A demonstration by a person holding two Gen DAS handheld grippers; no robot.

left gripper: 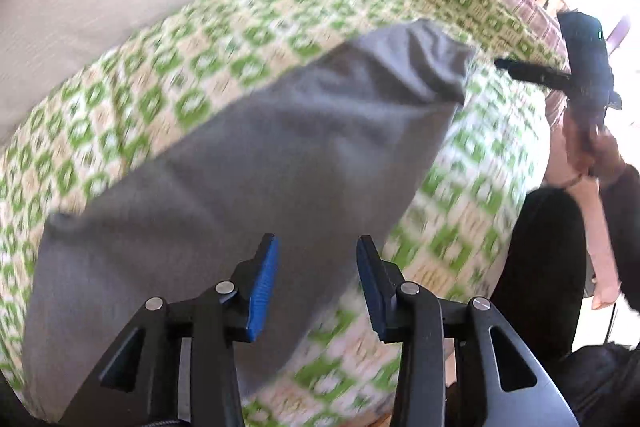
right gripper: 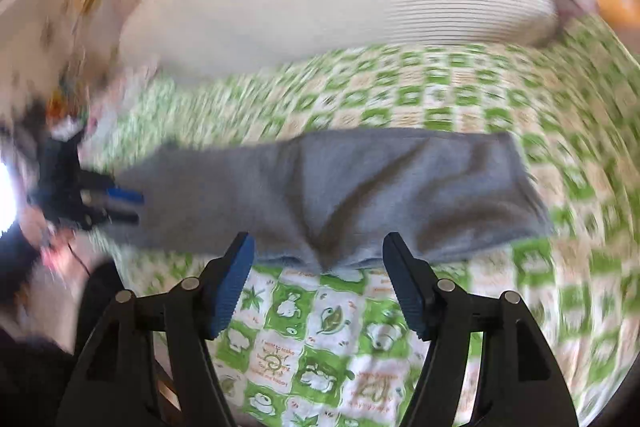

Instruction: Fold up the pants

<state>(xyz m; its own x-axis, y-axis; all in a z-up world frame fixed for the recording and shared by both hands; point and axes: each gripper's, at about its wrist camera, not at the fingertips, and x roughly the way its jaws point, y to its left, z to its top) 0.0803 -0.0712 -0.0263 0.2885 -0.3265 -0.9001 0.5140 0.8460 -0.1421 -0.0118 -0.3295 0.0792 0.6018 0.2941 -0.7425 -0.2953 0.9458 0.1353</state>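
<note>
On the bed, your left gripper [left gripper: 318, 287] and right gripper [right gripper: 318, 287] both hang above the cloth, jaws apart, nothing held. The pants [right gripper: 332, 187] lie as a folded strip on the bedspread [right gripper: 460, 99]; further folding probably remains.

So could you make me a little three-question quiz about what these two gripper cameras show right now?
1. True or false: the grey pants lie flat on the green patterned bedspread.
2. Does the left gripper hold anything? A) the pants B) a pillow C) nothing
3. Fill in: the right gripper's jaws stand ____.

Key: 1 true. 2 C, its blue pads are apart with nothing pinched. 3 open.
</note>
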